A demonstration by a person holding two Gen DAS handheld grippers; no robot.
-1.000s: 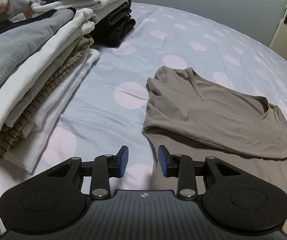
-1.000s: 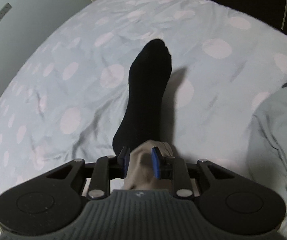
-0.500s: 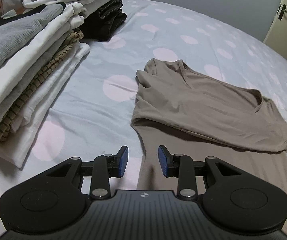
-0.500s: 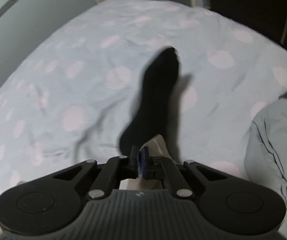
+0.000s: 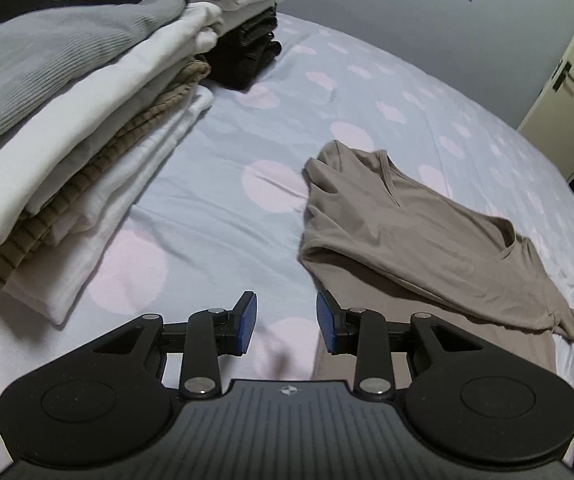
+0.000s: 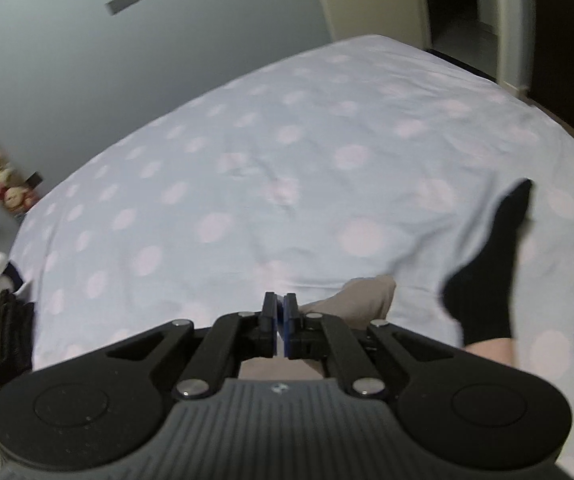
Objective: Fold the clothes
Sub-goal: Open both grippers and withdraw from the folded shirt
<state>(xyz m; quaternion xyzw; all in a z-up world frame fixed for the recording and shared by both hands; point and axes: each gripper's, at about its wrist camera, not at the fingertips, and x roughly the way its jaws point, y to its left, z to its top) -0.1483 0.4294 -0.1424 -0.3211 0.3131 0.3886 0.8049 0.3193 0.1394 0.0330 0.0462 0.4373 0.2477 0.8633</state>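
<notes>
Folding the taupe shirt (image 5: 419, 232), which lies on the bed (image 5: 247, 132), is in hand: the right claw (image 6: 280, 312) is pressed together, pinching its fabric. The left claw (image 5: 285, 322) hovers spread and empty beside the shirt's near edge; it probably needs to pinch that edge next.

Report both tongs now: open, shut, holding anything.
Left tongs: open, nothing between them.
Right tongs: shut on the beige shirt.

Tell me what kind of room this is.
Most likely a bedroom. The work surface is a bed with a pale blue polka-dot sheet, folded clothes are stacked on it beside a tan shirt, and a door with a handle stands at the wall.
</notes>
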